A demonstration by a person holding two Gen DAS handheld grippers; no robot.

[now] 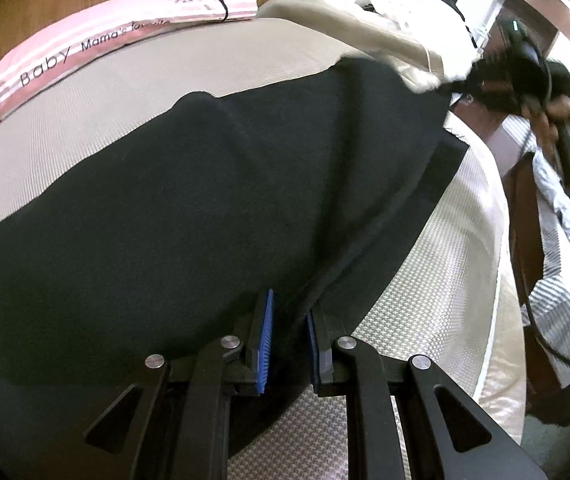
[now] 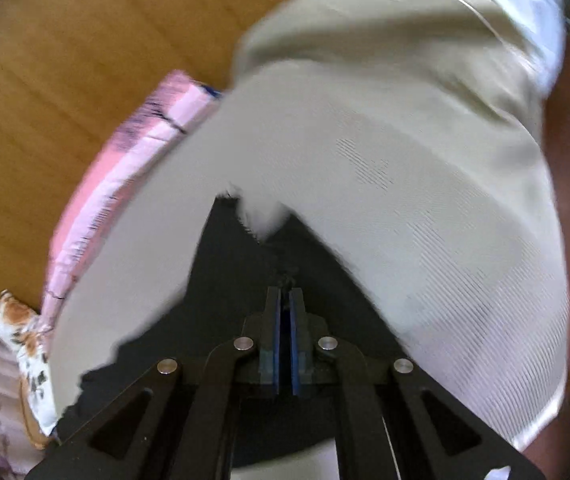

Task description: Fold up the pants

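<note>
Pants [image 1: 205, 208] dark, spread on bed [image 1: 85, 128] | left claw [image 1: 289, 344] pinching pants edge | right claw [image 2: 285, 320] clamped on pants fabric | right view blurred; pants cut off.

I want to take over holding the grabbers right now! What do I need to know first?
Left gripper: jaws nearly closed, pinching an edge of the black pants.
Right gripper: jaws shut on a corner of the same pants; its view is blurred.
The pants lie spread over the beige mattress, with a pink pillow along its far edge.
Done: both ends gripped.
Left: probably carry the held edges across to make the fold, lay it flat, then let go.
</note>
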